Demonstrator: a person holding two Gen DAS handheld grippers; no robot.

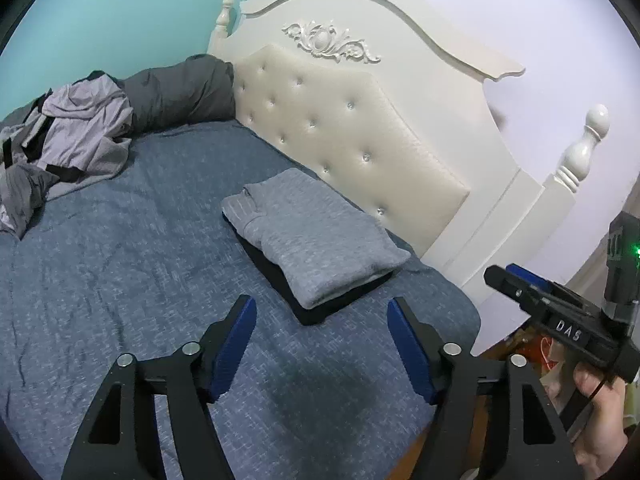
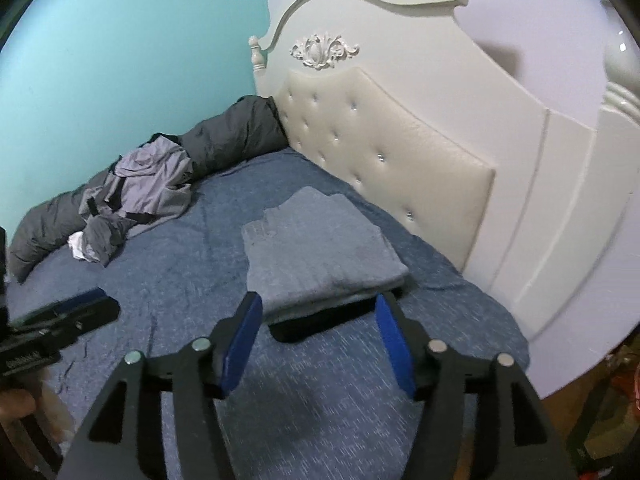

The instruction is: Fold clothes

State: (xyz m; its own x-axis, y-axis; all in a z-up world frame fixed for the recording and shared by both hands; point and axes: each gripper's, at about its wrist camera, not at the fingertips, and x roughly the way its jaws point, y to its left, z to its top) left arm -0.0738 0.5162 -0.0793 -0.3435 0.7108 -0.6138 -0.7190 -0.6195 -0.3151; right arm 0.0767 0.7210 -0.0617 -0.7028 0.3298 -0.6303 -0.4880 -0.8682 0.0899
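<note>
Blue-grey bedspread [image 1: 120, 272] fills both views, with a white tufted headboard [image 1: 344, 128] running along its far edge. At about ten o'clock, well apart from both tools, a crumpled heap of lilac and grey clothes [image 1: 72, 136] lies against a rolled dark-grey duvet [image 1: 176, 92].

At twelve o'clock, just beside the headboard, sits a neat stack: a folded grey sweater [image 1: 316, 232] on top of a folded black garment [image 1: 344, 300], its long axis running away toward eleven o'clock.

Both tools hang above the bedspread with jaws spread wide and nothing between them. The right gripper [image 2: 318, 340] is nearer the stack, its tips framing the stack's near edge; the left gripper [image 1: 322, 340] sits closer to the heap's side.

Judging by the layout, the stack looks done and the heap is what remains unfolded; any reach for it would run far to the upper left, favouring the left gripper.
</note>
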